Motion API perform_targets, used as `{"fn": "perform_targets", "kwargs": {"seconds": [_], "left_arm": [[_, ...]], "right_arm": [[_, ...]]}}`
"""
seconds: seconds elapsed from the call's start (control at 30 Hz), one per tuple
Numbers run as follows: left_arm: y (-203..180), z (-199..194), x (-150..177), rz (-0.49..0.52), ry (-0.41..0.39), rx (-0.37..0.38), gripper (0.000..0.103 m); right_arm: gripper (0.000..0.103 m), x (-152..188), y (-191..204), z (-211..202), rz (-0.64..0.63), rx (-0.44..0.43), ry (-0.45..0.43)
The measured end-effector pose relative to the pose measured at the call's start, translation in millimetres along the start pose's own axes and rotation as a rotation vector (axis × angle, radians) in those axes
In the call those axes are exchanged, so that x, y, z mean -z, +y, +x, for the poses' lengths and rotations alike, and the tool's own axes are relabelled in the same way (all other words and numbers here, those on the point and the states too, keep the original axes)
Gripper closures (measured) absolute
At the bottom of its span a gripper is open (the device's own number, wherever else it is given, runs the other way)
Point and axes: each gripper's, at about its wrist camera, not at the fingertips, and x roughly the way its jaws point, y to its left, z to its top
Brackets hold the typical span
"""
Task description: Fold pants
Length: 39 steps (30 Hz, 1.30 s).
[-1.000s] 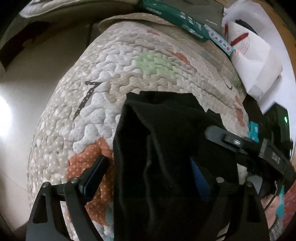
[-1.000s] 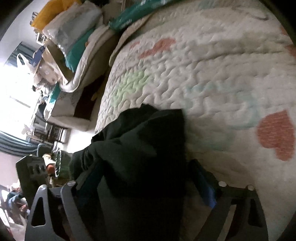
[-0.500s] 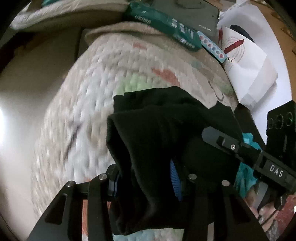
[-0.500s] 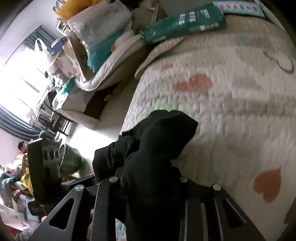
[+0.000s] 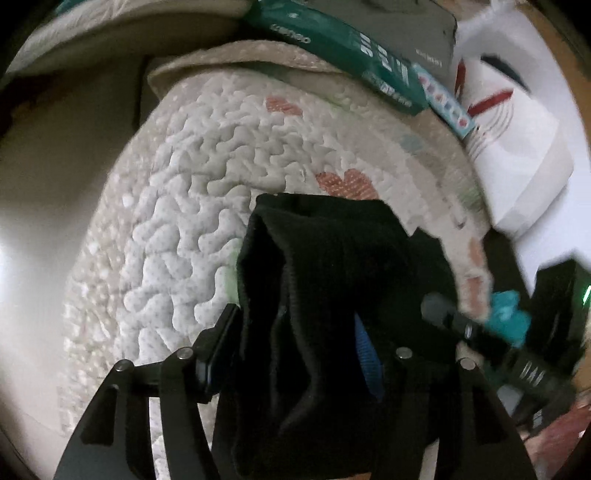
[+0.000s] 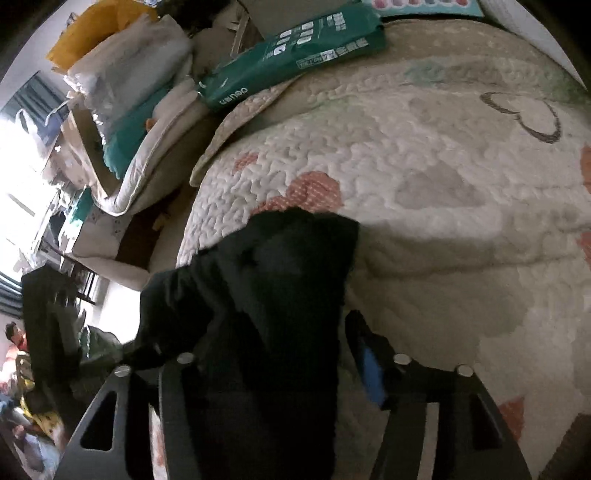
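The black pants (image 5: 332,295) are bunched and lifted above a quilted bedspread (image 5: 192,192) with heart patches. My left gripper (image 5: 291,347) is shut on a thick fold of the pants, which hang down between its fingers. In the right wrist view my right gripper (image 6: 280,365) is shut on another bunch of the pants (image 6: 280,280), held just over the quilt (image 6: 443,206). The right gripper's body (image 5: 517,354) shows at the right of the left wrist view. The cloth hides most of the finger pads.
A green pack (image 6: 295,55) and a flat grey box (image 5: 406,33) lie at the quilt's far end. A white paper bag (image 5: 517,140) stands to the right. Piled bedding (image 6: 122,92) and a floor gap (image 5: 44,166) lie to the left.
Both grippers closed from open onto the pants, lifted them off the quilt and carried them toward the far end of the bed.
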Motion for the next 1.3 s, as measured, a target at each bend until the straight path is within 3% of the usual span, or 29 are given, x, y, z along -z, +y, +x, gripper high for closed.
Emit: {"fn": "perform_targets", "kwargs": {"seconds": [0.2,0.4,0.53,0.63,0.73,0.83,0.93,1.03,1.2,1.3], "left_arm": [[31,5,4,-0.186,-0.017,0.148,0.04],[41,-4,5,-0.256,-0.013,0.183,0.04],[33,-37,9,-0.169,-0.055,0.017,0.04],[17,-72,28,-0.061,-0.118,-0.161,0.04],[-8,-108,69,0.057,-0.198,-0.345,0.04],[-23,-136,113,0.116,-0.271,-0.445,0.038],[-37,-151,154,0.134,-0.324,-0.477,0.029],[-45,-151,184,0.146,-0.321,-0.467,0.028],[-43,-134,207,0.163,-0.26,-0.471,0.028],[-37,-129,217,0.181,-0.262,-0.494,0.028]], "right_arm": [[0.032,47,0,-19,-0.006,-0.021,-0.005],[0.03,64,-10,-27,0.073,-0.002,-0.006],[0.029,73,13,-58,-0.039,0.064,-0.037],[0.029,92,29,-79,-0.105,0.104,-0.053],[0.029,119,43,-97,-0.143,0.123,-0.07],[0.029,149,54,-109,-0.168,0.142,-0.091],[0.029,173,62,-112,-0.176,0.169,-0.093],[0.029,191,64,-114,-0.175,0.21,-0.093],[0.029,208,53,-124,-0.13,0.244,-0.108],[0.029,214,50,-124,-0.127,0.258,-0.105]]}}
